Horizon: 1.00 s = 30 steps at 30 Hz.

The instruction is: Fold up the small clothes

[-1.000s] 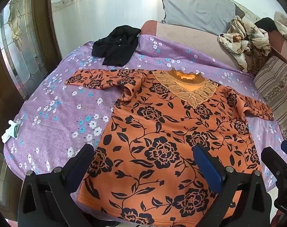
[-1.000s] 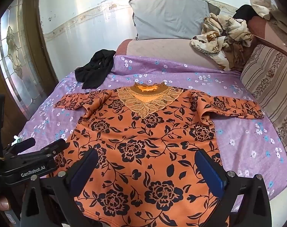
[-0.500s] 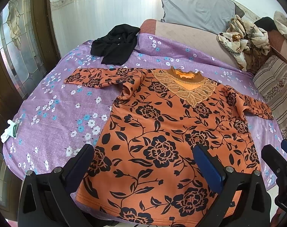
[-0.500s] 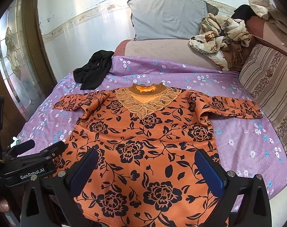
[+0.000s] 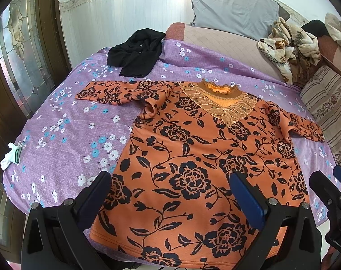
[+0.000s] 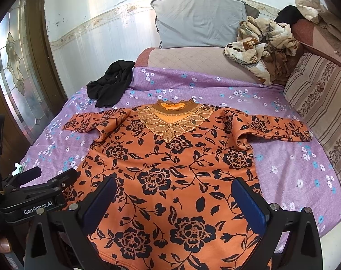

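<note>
An orange top with black flowers (image 5: 193, 157) (image 6: 170, 168) lies flat and face up on the purple bedsheet (image 5: 69, 135) (image 6: 294, 168), both sleeves spread out, its lace collar (image 5: 222, 103) (image 6: 175, 119) toward the pillows. My left gripper (image 5: 170, 198) hovers open above the hem's left part, nothing between its fingers. My right gripper (image 6: 175, 200) hangs open over the hem's middle, also empty. In the right wrist view the left gripper (image 6: 40, 186) shows at the lower left edge; in the left wrist view the right gripper's fingers (image 5: 328, 186) appear at the lower right.
A black garment (image 5: 136, 51) (image 6: 112, 83) lies crumpled at the sheet's far left. A grey pillow (image 6: 199, 22) and a bundled patterned blanket (image 6: 262, 42) sit at the head. A striped cushion (image 6: 321, 103) lines the right side. A small white object (image 5: 10, 157) rests at the bed's left edge.
Both grippers have drawn back and up a little from the top, so more of the bed shows. The top and its sleeves have not moved.
</note>
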### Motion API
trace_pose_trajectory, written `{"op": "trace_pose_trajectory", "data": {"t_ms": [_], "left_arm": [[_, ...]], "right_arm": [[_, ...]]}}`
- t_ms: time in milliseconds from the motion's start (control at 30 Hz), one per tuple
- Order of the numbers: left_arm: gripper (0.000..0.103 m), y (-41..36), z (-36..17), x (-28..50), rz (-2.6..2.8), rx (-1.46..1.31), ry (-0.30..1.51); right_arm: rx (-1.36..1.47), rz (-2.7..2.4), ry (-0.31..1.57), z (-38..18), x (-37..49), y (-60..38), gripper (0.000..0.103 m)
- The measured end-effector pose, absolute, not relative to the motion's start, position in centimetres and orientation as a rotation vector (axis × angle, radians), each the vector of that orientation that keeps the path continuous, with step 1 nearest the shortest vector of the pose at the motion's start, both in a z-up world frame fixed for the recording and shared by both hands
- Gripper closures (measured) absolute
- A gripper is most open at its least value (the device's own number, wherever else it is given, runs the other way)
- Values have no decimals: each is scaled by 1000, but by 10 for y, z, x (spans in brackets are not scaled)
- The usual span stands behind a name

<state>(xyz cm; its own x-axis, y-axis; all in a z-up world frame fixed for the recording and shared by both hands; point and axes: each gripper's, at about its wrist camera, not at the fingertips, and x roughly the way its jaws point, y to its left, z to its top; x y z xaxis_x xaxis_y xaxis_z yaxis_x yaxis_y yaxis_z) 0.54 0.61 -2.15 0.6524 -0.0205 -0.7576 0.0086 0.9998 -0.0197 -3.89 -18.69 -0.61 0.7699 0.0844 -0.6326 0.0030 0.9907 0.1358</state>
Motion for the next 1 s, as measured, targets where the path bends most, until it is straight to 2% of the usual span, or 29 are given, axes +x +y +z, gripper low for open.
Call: {"op": "trace_pose_trajectory", "data": {"t_ms": [900,1000], "left_arm": [[0,15,-27,8,-12,-28,876],[0,29,-39,13,21,-35,901]], "right_arm": [[125,52,741,-14,-35,-193,0],[223,71,745,-19,-32,-223,0]]}}
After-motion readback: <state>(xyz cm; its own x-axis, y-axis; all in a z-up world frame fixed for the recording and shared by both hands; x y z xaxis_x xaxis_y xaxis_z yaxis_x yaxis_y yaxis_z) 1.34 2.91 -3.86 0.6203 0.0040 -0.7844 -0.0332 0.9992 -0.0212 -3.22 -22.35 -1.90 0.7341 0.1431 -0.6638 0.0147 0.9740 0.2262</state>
